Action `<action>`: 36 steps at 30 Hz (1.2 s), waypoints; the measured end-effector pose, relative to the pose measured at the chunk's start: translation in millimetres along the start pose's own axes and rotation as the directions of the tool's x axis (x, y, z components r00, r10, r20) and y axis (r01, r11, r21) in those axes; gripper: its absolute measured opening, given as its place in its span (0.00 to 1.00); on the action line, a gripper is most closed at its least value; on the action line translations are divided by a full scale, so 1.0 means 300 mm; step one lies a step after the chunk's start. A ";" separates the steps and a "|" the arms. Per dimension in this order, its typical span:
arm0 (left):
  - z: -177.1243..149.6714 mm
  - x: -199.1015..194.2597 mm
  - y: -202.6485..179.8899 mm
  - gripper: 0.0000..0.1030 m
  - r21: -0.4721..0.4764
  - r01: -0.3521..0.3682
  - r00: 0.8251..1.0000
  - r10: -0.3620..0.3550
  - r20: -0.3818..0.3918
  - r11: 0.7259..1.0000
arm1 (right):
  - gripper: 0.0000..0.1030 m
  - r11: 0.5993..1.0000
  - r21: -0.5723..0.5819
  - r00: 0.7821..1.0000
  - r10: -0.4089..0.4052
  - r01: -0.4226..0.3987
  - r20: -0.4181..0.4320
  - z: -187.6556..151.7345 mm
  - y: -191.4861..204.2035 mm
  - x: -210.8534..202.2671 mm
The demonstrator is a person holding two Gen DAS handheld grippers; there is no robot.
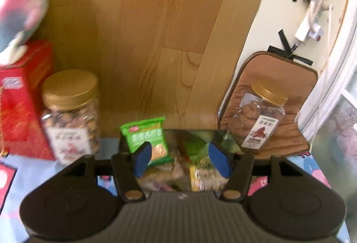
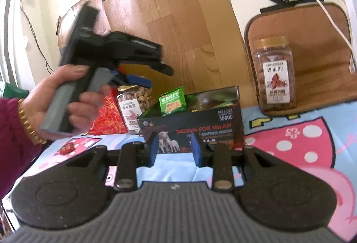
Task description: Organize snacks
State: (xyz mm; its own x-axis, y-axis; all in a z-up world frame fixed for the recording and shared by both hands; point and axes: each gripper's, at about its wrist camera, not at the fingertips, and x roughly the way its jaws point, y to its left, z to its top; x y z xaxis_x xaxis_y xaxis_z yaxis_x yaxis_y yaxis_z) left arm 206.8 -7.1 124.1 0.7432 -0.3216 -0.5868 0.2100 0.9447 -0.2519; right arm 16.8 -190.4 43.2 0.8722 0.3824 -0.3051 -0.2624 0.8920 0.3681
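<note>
While the green snack packet [image 2: 172, 102] stands upright in the open dark printed cardboard box [image 2: 191, 129], both grippers stand apart, empty: left gripper [image 1: 178, 159] above the box, right gripper [image 2: 175, 151] before it. Blue-and-pink cartoon tablecloth [image 2: 301, 144] covers the table; wood-grain board [image 1: 145, 31] leans on the cream wall.

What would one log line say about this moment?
left tongs: open above dark box | green packet: upright in box, released | right tongs: open, empty

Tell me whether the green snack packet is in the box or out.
In. The green snack packet stands upright inside the open dark box, its top poking above the rim.
</note>
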 end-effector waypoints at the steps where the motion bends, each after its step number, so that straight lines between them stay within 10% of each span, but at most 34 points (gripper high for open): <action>1: -0.022 -0.040 0.008 0.56 -0.005 0.005 1.000 -0.005 0.011 1.000 | 0.34 1.000 0.009 1.000 0.005 -0.005 -0.006 -0.005 0.005 0.000; 10: -0.298 -0.327 0.011 0.56 0.006 -0.160 0.979 0.158 0.127 0.987 | 0.34 0.996 0.076 0.998 0.056 -0.054 -0.030 -0.050 0.069 -0.057; 18: -0.541 -0.381 -0.024 0.56 0.005 -0.214 0.974 0.213 0.071 0.977 | 0.34 0.991 0.123 0.996 0.066 -0.058 -0.067 -0.130 0.112 -0.143; 27: -0.605 -0.426 -0.076 0.57 0.032 -0.255 0.965 0.253 0.072 0.966 | 0.43 0.986 0.164 0.999 0.039 -0.033 -0.032 -0.135 0.135 -0.218; 36: -0.661 -0.459 -0.095 0.80 0.029 -0.280 0.957 0.277 0.081 0.960 | 0.50 0.985 0.172 1.000 0.020 -0.016 -0.020 -0.165 0.148 -0.264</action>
State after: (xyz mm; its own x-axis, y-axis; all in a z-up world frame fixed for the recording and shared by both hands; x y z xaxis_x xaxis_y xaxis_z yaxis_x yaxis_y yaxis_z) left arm -27.5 -2.3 59.5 0.8214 -0.0411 -0.5688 0.0121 0.9984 -0.0547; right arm -84.3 -169.2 40.2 0.8584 0.4046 -0.3153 -0.2013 0.8311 0.5184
